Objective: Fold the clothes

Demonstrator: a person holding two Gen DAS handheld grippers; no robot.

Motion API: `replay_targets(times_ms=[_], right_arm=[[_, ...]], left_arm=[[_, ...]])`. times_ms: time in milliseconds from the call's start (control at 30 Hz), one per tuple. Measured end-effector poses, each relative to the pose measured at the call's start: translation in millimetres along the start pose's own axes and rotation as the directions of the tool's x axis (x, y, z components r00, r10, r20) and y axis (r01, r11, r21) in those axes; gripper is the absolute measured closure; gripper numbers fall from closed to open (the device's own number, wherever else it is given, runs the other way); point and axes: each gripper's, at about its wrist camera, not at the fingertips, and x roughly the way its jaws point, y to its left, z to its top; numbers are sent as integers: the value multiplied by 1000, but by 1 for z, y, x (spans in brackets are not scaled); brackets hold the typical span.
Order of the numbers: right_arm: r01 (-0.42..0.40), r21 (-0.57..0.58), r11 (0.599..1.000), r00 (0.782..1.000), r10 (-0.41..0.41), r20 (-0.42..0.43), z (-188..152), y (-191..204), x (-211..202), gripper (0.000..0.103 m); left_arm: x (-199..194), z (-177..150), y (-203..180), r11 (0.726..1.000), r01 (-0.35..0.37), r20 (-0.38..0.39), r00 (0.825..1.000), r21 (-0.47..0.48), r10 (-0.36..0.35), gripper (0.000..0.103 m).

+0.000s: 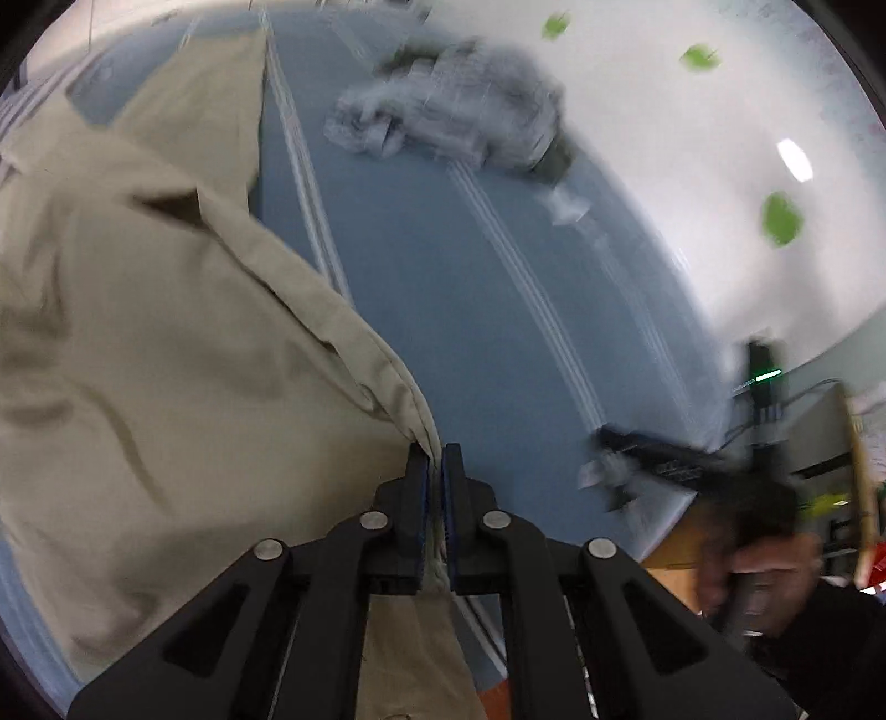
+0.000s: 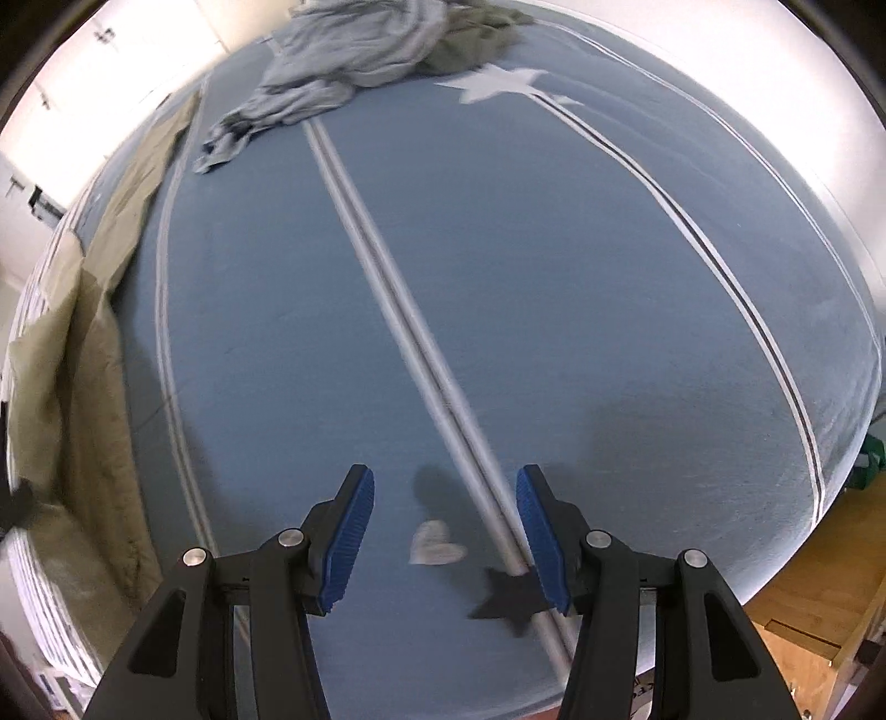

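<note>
A beige garment (image 1: 166, 332) hangs and drapes over the left of the blue bed cover (image 1: 470, 332). My left gripper (image 1: 436, 459) is shut on its edge, with cloth pinched between the blue pads. In the right wrist view the same beige garment (image 2: 72, 354) lies along the bed's left side. My right gripper (image 2: 444, 487) is open and empty, a little above the blue cover (image 2: 554, 277) near its front edge. The right gripper also shows blurred in the left wrist view (image 1: 620, 459).
A heap of grey and olive clothes (image 1: 459, 105) lies at the far end of the bed; it also shows in the right wrist view (image 2: 354, 50). White stripes (image 2: 398, 310) run along the cover. A wooden floor (image 2: 808, 581) lies at the right.
</note>
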Motion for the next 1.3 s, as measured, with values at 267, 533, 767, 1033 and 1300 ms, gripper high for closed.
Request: replay_targets(times_ms=[267,533,767,1033,1300], right_arm=[[-83,-5,997,995,83,-57,-6,-1,17,53],[-266,-127,956,959,250,-130,-44,68,17,53],[-346,-216,913,928,298,-224,-107,121,16,53],[-333,-161,929,917,279,-285,-234,143,11,53],[-337,-132,932,914,290,-283,-269,169,12,98]], left_arm=[[-37,-14,30,998,12,3,1000,-56,-12,47],[-89,-72,132,952,-274,4,961,-137,277,47],[-120,-136,213,904,-322,-14,943,-282,332,47],[-127,-200,213,957,-155,-69,987,-244,142,47],[-131,-223,215,978,-102,-66,994,-183,91,47]])
